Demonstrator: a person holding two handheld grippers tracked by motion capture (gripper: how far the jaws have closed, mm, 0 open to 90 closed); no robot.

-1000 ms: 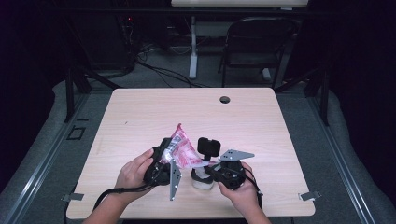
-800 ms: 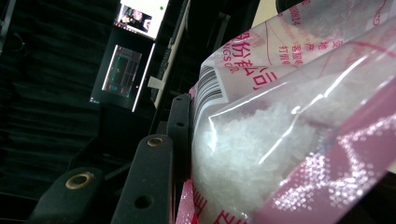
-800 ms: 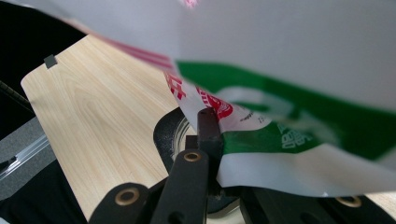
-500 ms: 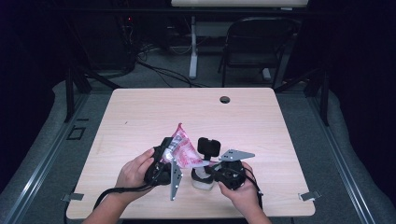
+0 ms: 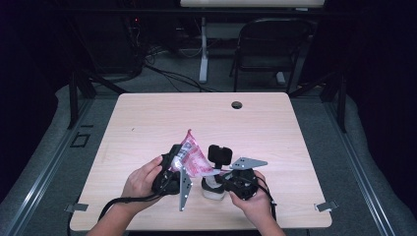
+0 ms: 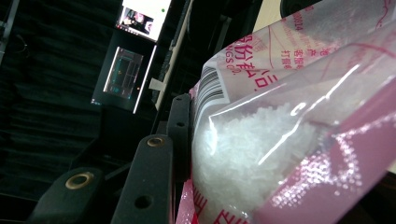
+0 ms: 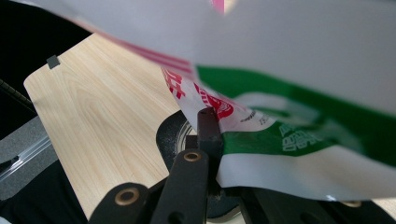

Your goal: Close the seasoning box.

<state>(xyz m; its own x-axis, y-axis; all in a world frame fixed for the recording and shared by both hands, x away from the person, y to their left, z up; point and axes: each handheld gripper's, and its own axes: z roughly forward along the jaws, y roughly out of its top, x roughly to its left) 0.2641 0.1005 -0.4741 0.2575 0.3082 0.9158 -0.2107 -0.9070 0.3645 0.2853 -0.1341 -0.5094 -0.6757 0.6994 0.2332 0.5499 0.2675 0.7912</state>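
Both grippers hold one pink-and-clear plastic bag of white crystals [image 5: 191, 158] above the near part of the light wooden table [image 5: 275, 128].

The left gripper [image 5: 173, 167], held in the person's left hand [image 5: 142, 179], has its black jaws pressed against the bag's lower, filled part, where white grains [image 6: 252, 149] show through the clear film. The right gripper [image 5: 227, 172], in the right hand [image 5: 253, 201], is clamped tight on the bag's thin printed edge [image 7: 261, 140]. The bag tilts up to the left, between the two hands. A small white bowl [image 5: 214, 189] stands on the table just under the right gripper.
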